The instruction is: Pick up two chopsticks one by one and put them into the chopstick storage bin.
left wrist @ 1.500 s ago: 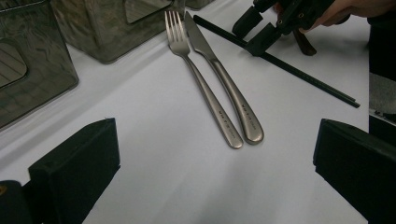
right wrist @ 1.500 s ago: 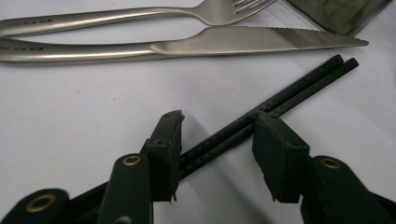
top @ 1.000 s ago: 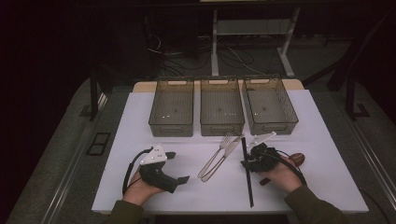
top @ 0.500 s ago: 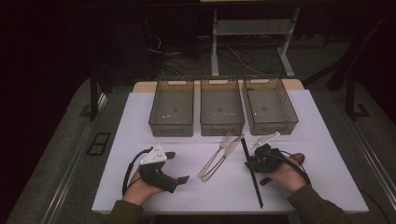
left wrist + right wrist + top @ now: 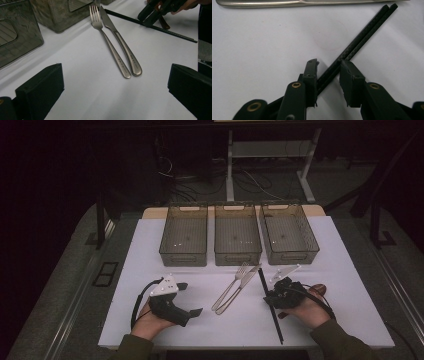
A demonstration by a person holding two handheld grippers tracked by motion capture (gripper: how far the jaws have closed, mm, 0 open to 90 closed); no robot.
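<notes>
A pair of black chopsticks point(image 5: 276, 325) lies on the white table point(image 5: 150, 250), running from the bins toward the front edge. My right gripper point(image 5: 268, 298) is closed on the chopsticks point(image 5: 367, 32) partway along, with both jaws touching them at a slant. My right gripper point(image 5: 328, 62) holds them low against the table. A steel fork point(image 5: 229, 289) and knife point(image 5: 239, 290) lie side by side at the table's middle. My left gripper point(image 5: 191, 298) rests at the front left, open and empty. In the left gripper view my left gripper point(image 5: 116, 68) faces the fork point(image 5: 107, 42) and knife point(image 5: 122, 45).
Three smoky see-through bins stand in a row at the back: left point(image 5: 183, 257), middle point(image 5: 238, 256), right point(image 5: 292, 255). A small brown object point(image 5: 320, 289) lies by the right hand. Dark floor and desk legs lie beyond the table.
The chopsticks' near end has swung to the right, with the far end staying put. The right hand shifted slightly right with them. The left gripper barely moved.
</notes>
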